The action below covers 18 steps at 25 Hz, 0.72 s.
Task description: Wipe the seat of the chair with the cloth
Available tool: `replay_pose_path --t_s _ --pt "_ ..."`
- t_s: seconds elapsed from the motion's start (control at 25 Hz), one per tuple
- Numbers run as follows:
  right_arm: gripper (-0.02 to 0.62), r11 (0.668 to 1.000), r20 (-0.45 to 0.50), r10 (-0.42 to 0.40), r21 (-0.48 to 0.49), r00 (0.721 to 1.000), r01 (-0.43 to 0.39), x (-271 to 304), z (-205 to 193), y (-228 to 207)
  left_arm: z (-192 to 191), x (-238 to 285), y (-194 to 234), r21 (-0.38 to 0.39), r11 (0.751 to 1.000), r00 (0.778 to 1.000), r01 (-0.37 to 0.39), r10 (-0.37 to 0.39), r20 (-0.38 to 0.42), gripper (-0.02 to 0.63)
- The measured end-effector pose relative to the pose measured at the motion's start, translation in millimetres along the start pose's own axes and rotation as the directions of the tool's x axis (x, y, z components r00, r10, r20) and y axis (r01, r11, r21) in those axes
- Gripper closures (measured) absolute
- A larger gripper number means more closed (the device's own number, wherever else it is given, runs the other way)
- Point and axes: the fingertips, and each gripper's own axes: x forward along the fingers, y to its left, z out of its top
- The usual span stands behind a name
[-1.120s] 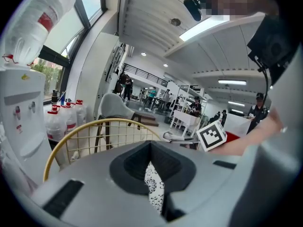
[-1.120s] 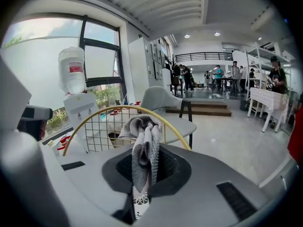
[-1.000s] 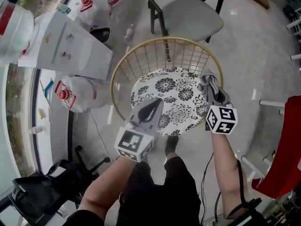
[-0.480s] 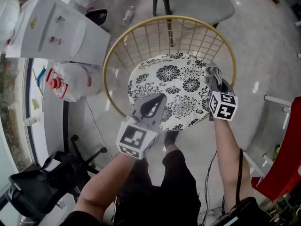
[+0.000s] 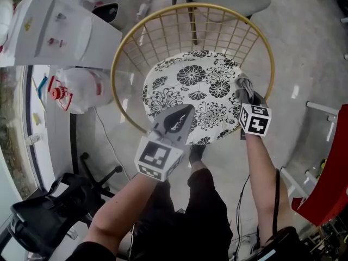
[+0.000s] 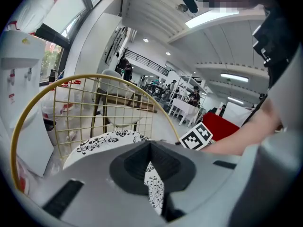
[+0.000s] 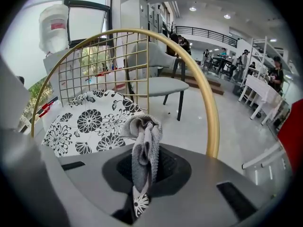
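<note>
The right tool (image 5: pixel 247 98) pinches the grey cloth (image 5: pixel 242 84), which bunches just past its tips over the edge of the chair's flowered seat (image 5: pixel 190 88). The left tool (image 5: pixel 184 113) is narrowed to a slit and holds nothing, with the seat ahead of it.

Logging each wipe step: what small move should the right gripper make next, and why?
Probably lower the right gripper until its grey cloth presses the floral seat cushion; the cloth is clamped in the jaws by the cushion's right edge.
</note>
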Motion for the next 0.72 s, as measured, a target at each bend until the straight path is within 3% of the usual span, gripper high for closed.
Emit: replay_pose_path --t_s 0.72 --pt "0.574 0.997 -0.152 -0.014 0.079 0.988 0.026 -62.4 -94.3 9.7 -17.0 -14.3 -33.5 -0.011 0.998 0.997 0.065 -0.065 -0.045 0.6"
